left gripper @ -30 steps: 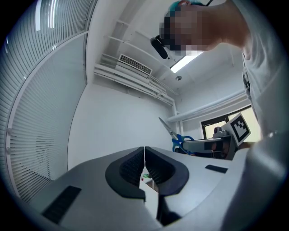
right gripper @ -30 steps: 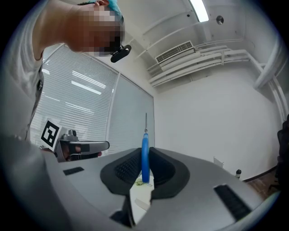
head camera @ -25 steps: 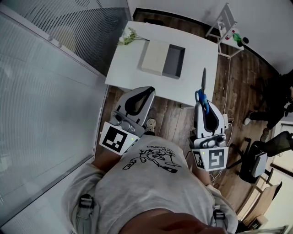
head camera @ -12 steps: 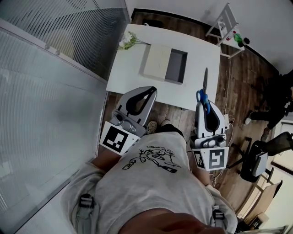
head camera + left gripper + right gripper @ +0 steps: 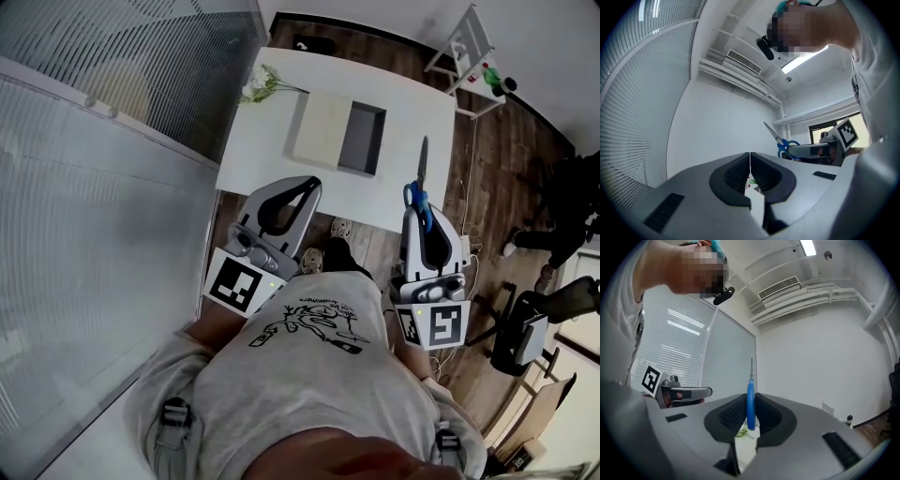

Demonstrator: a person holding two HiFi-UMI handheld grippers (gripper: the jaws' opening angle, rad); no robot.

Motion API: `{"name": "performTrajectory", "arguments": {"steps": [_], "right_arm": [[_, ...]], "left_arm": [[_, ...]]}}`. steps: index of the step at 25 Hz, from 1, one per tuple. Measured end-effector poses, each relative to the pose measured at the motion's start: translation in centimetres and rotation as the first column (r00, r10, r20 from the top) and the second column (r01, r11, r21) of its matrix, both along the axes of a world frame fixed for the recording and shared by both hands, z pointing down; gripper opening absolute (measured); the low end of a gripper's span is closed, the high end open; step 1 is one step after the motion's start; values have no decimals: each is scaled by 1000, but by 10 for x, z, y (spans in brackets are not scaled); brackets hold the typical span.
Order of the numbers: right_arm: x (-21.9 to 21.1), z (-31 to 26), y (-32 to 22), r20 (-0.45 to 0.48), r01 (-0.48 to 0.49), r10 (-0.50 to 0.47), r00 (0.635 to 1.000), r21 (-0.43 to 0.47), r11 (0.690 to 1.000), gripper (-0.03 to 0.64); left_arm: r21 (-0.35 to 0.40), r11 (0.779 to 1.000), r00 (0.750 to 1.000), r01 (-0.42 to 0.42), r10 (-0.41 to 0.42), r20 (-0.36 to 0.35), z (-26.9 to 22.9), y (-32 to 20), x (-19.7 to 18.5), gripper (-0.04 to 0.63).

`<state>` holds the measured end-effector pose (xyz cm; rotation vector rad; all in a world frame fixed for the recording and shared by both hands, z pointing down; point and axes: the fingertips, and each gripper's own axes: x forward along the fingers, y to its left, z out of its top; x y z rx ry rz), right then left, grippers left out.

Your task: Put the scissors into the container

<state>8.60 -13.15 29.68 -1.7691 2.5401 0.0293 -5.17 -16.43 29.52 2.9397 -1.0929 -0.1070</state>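
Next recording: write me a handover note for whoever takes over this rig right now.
Left claw: shut, empty.
Right claw: shut on the blue-handled metal scissors, blades pointing forward.
Open grey rectangular container sits on the white table ahead; nothing visible inside.
Done: scissors in hand. Left: carry them over the container and release.

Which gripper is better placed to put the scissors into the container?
Right. The right gripper holds the scissors in its jaws, blades over the table beside the container. The left gripper is shut and empty.
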Motion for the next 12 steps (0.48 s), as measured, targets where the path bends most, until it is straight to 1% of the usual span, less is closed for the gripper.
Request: {"name": "performTrajectory", "arguments": {"steps": [5,12], "right_arm": [[11,0,-22,3,7,-7,1000,-1,1000,54],[38,-3,-59,8,7,-7,1000,4,1000,54]], "left_arm": [[3,1000,1000,-2,2,7,-1,-22,13,21],[17,1000,1000,-17,16,13,-7,-60,43,21]]}}
